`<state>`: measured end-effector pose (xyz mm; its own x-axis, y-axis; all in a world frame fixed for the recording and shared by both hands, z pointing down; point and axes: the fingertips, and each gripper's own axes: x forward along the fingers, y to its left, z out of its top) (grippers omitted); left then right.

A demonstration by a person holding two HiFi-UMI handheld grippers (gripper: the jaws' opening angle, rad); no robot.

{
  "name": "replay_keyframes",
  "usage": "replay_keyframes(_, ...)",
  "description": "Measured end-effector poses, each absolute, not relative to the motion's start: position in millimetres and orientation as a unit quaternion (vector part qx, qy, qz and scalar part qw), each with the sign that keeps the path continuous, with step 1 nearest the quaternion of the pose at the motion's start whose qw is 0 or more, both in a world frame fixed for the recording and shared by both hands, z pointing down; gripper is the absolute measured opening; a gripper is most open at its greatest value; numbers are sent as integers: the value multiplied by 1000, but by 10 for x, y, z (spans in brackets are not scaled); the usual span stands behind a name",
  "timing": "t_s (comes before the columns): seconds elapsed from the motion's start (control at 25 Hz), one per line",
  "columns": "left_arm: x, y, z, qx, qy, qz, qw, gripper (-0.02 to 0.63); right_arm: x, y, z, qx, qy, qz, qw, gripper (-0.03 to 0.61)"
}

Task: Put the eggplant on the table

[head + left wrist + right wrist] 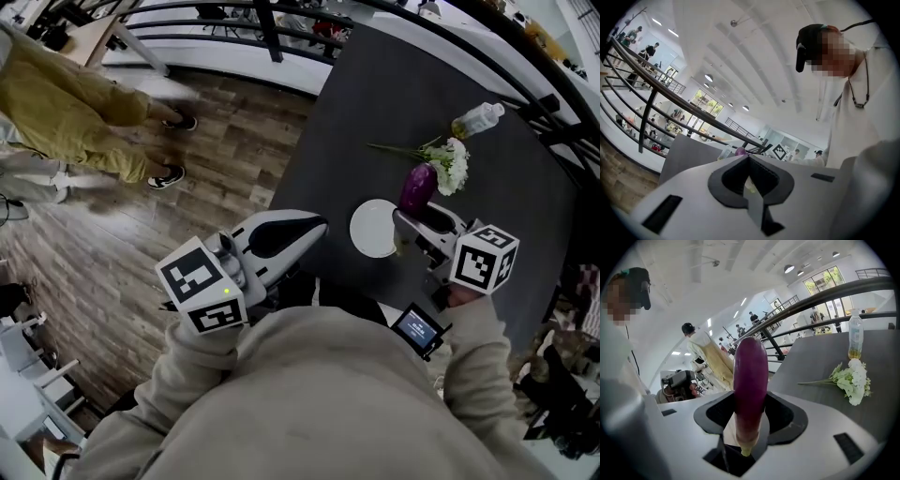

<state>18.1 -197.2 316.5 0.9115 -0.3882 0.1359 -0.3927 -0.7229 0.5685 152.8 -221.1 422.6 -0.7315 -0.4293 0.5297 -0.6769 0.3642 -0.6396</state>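
Note:
My right gripper [749, 420] is shut on the purple eggplant [750, 385], which sticks out past the jaws with its pale stem end deep between them. In the head view the eggplant [418, 186] is held above the dark grey table [394, 94], just right of a white plate [374, 228] and beside white flowers [454, 164]. The right gripper [412, 214] reaches in from the near right. My left gripper [314, 225] hovers at the table's near left edge with its jaws closed together and nothing held; its own view shows the left gripper [749, 161] shut.
A clear plastic bottle [479, 119] lies beyond the flowers at the table's far side. A black railing [234, 23] runs behind the table. A person in yellow [75, 103] walks on the wooden floor [122, 253] to the left. A small screen [418, 329] hangs at my chest.

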Motion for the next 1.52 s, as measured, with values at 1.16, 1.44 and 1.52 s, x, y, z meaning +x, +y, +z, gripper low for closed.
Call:
replay_keyframes(1.16,-107,-1873,3538,900,-266,9,346,6,1448,-2072,5734,303,-763,503,270,213)
replay_keyframes(1.44,-146,-1866,3595,895,-272,12,353,6,1516,-1965,6060,301,-738,511,321,213)
replay_keyframes(1.52,-167,-1871,3601,894,-276,11,353,6,1519,-1891,6181,292,-729,514,346,213)
